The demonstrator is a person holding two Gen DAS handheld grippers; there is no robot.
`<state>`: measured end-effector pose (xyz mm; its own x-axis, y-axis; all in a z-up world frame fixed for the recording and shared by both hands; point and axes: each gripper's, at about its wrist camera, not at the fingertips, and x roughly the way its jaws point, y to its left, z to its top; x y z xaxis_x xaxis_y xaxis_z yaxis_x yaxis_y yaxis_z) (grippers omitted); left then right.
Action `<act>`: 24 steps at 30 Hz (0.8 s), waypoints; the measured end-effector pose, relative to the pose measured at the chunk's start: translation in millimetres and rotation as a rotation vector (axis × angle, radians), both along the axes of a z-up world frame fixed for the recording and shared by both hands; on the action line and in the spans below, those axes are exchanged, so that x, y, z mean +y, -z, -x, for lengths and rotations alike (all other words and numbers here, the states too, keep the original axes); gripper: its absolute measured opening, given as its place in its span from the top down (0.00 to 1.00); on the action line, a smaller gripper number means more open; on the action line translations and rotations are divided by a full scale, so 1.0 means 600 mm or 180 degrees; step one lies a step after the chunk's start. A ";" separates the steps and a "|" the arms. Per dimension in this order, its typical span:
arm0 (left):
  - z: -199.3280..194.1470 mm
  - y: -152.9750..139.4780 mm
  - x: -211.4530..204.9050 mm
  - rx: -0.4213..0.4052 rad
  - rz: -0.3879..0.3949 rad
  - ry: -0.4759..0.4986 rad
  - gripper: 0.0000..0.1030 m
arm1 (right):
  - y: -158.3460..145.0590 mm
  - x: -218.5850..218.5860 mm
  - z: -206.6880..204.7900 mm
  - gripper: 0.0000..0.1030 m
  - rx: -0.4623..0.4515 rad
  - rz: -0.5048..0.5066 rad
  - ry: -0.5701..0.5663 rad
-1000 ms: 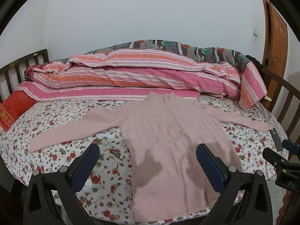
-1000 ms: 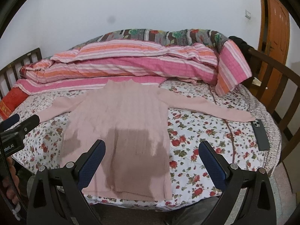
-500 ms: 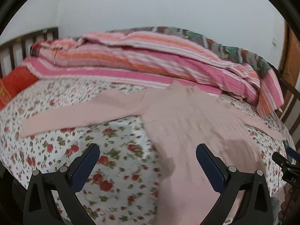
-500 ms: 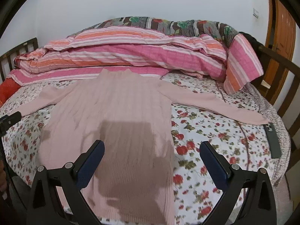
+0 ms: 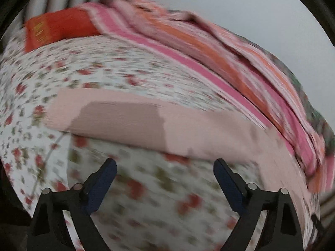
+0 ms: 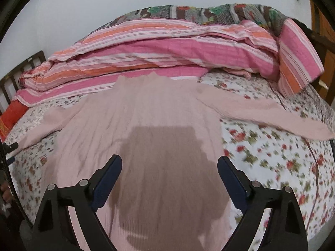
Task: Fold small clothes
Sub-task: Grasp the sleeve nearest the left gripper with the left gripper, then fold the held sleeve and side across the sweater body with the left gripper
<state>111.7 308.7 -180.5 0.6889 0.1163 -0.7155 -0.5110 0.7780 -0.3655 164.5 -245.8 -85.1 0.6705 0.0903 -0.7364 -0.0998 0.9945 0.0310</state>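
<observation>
A pale pink ribbed sweater (image 6: 146,121) lies flat on the flowered bed sheet (image 6: 272,146), sleeves spread to both sides. In the blurred, tilted left wrist view its left sleeve (image 5: 146,121) runs across the sheet just beyond my left gripper (image 5: 165,165). That gripper's jaws are wide and closing, with only sheet between them. My right gripper (image 6: 169,161) hangs over the sweater's body, its shadow on the knit. Its jaws are also wide and closing, and nothing is pressed between the pads. The sweater's right sleeve (image 6: 282,117) stretches off to the right.
A striped pink and orange quilt (image 6: 167,50) is piled along the back of the bed under a patterned blanket (image 6: 209,12). A red pillow (image 5: 58,27) lies at the far left by the dark wooden bed rail (image 6: 12,77). A wooden door (image 6: 322,31) stands at the right.
My left gripper has swung left and down toward the left sleeve, rolling so that the view tilts. My right gripper has come down closer over the sweater's body. Both pairs of jaws have narrowed slightly.
</observation>
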 end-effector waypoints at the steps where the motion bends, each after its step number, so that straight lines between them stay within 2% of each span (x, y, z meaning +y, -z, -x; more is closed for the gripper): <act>1: 0.000 0.008 0.017 0.0014 0.0045 -0.0084 0.20 | 0.003 0.007 -0.006 0.12 -0.0025 0.0051 -0.0008; 4: 0.000 0.030 0.065 -0.0035 0.0177 -0.0265 0.30 | 0.012 0.025 -0.029 0.18 -0.0061 0.0130 -0.0054; 6: -0.006 0.031 0.079 -0.0105 0.0091 -0.0311 0.33 | 0.018 0.030 -0.044 0.22 -0.0028 0.0091 -0.0072; 8: -0.022 0.029 0.087 -0.0052 -0.0077 -0.0376 0.40 | 0.022 0.031 -0.063 0.27 0.0037 -0.0021 -0.0114; 10: -0.038 0.027 0.093 0.0069 -0.0219 -0.0451 0.67 | 0.023 0.030 -0.078 0.30 0.0057 -0.0047 -0.0129; 11: -0.045 0.024 0.094 0.0133 -0.0309 -0.0513 0.70 | 0.023 0.030 -0.085 0.30 0.0051 -0.0029 -0.0125; 12: -0.050 0.017 0.093 0.0121 -0.0405 -0.0530 0.88 | 0.022 0.027 -0.090 0.30 0.0032 -0.0007 -0.0119; 13: -0.053 0.010 0.091 0.0089 -0.0482 -0.0490 0.94 | 0.020 0.022 -0.095 0.30 0.0003 0.0010 -0.0103; 15: -0.064 -0.013 0.073 0.0065 -0.0704 -0.0463 0.94 | 0.018 0.006 -0.100 0.30 -0.0035 -0.0005 -0.0059; 17: -0.078 -0.044 0.042 -0.0065 -0.0861 -0.0380 0.94 | 0.020 -0.017 -0.101 0.30 -0.0044 -0.0098 0.0004; 22: -0.139 -0.117 -0.072 -0.0265 -0.1050 0.0084 0.94 | 0.027 -0.084 -0.106 0.30 0.0076 -0.0298 0.0238; 24: -0.167 -0.147 -0.140 -0.0397 -0.1154 0.0318 0.94 | 0.025 -0.110 -0.101 0.30 0.0072 -0.0349 0.0288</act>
<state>212.1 224.7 -92.2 0.7886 0.2739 -0.5505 -0.3952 0.9117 -0.1124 225.2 -311.7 -100.0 0.6629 0.1110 -0.7404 -0.0079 0.9899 0.1413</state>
